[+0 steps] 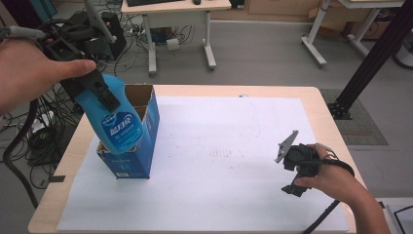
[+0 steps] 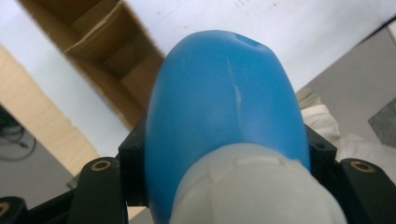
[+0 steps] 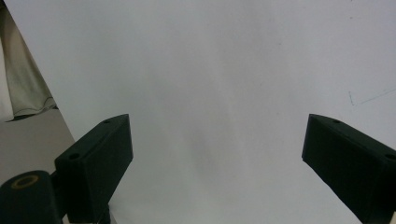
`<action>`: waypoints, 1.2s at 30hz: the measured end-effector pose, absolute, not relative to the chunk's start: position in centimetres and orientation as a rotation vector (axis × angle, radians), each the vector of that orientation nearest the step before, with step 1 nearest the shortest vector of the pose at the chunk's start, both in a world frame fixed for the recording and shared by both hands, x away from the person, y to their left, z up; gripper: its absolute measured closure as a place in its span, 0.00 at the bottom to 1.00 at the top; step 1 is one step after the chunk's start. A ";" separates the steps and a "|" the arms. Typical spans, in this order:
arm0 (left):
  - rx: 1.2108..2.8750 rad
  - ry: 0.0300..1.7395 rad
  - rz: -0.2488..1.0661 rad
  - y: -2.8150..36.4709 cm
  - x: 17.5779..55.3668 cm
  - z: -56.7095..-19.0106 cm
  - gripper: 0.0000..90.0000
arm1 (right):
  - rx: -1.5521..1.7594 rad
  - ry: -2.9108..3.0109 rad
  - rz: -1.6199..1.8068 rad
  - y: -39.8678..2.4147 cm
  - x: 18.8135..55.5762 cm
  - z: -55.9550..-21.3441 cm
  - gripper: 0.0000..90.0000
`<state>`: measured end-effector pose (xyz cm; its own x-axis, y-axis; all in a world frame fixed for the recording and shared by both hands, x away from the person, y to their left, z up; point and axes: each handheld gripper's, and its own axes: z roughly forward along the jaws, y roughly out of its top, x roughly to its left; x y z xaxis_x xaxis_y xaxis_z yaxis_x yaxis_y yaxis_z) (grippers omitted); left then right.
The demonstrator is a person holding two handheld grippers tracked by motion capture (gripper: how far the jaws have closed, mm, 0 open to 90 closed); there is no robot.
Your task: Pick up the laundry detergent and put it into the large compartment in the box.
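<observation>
Table (image 1: 321, 105) (white sheet (image 1: 234, 161), blue box (image 1: 134, 161))

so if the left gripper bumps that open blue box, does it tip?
Probably fairly easily. The blue box stands tall on a narrow base, and with its flaps open and the blue bottle held in the left gripper at its mouth, it looks light. On the smooth white sheet it might slide first.
</observation>
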<state>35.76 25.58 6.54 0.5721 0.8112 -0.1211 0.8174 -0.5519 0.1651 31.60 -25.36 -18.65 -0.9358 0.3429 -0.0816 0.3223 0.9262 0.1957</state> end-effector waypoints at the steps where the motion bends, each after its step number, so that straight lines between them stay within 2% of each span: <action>1: 2.595 1.391 -0.040 25.7 35.9 6.6 0.42 | 0.515 2.971 0.271 -25.4 31.6 -18.7 0.10; 7: 2.527 1.571 0.009 26.6 37.1 6.1 0.42 | 0.510 2.981 0.265 -25.3 31.9 -18.6 0.10; 12: 2.496 1.657 0.022 26.9 38.5 4.9 0.42 | 0.504 2.996 0.240 -24.9 32.2 -18.6 0.10; 19: 2.443 1.697 0.011 27.9 39.3 3.9 0.42 | 0.500 2.988 0.255 -25.2 32.0 -18.5 0.10; 36: 2.405 1.766 0.016 27.2 40.5 0.2 0.42 | 0.505 2.975 0.270 -25.5 31.9 -18.4 0.09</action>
